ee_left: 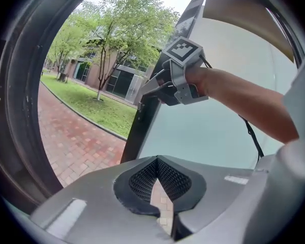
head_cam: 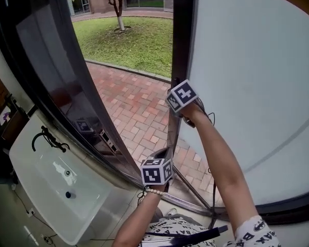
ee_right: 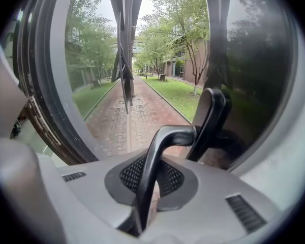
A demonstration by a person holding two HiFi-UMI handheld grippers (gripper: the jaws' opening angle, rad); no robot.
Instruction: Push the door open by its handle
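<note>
The door (head_cam: pixel 247 76) is a pale frosted panel in a black frame (head_cam: pixel 181 35), swung partly open onto the outdoors. Its black lever handle (ee_right: pixel 162 146) runs between my right gripper's (ee_right: pixel 151 174) jaws, which are shut on it. In the head view the right gripper (head_cam: pixel 179 99) sits against the frame's edge at the end of an outstretched arm. My left gripper (head_cam: pixel 157 170) hangs lower and nearer to me, apart from the door. In the left gripper view its jaws (ee_left: pixel 158 179) are shut with nothing between them, and the right gripper (ee_left: pixel 178 75) shows ahead at the frame.
A second dark glass pane (head_cam: pixel 56 60) stands at the left of the opening. Below it on the left is a white sink (head_cam: pixel 87 210) with a black tap (head_cam: pixel 49 138). Outside lie a red brick path (head_cam: pixel 139 112) and a lawn (head_cam: pixel 134 40) with a tree.
</note>
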